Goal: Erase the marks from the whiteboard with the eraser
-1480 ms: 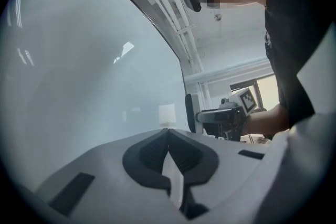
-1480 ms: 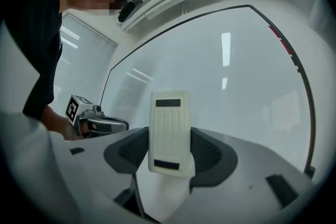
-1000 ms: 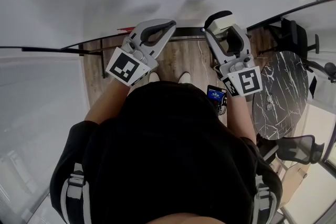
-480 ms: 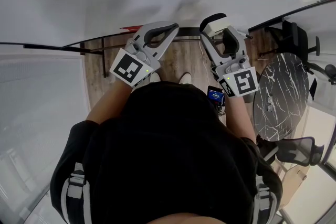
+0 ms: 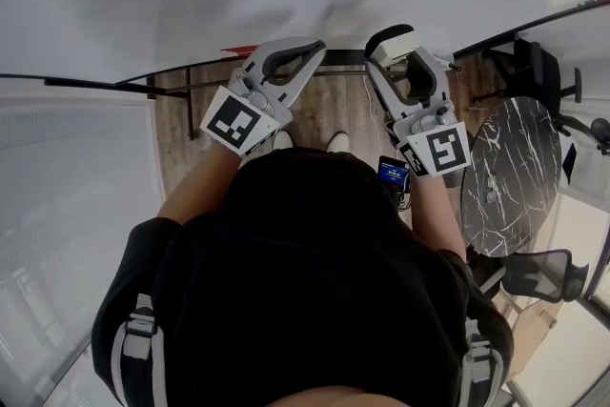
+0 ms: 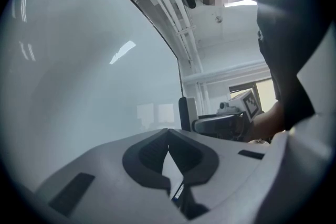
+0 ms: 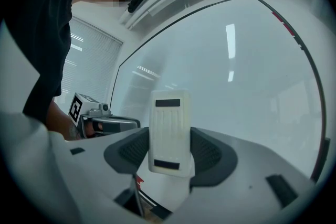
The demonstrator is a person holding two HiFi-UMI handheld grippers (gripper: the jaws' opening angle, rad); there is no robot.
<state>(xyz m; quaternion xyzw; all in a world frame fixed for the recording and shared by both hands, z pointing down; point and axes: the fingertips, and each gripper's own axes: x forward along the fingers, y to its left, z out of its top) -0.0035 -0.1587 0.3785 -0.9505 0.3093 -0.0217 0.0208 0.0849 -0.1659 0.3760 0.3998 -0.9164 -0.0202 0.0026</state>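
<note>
My right claw (image 7: 169,157) clamped on the eraser (image 7: 168,123), eraser upright between its jaws and poking out ahead, whiteboard (image 7: 252,86) just beyond, contact I can't tell, my left claw (image 6: 168,136) off to its left, jaws pressed together on nothing, facing the same whiteboard

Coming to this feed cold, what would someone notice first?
The big whiteboard fills the view ahead of both grippers. The right tongs are clamped on a white eraser that faces the board. The left tongs are shut and empty.
</note>
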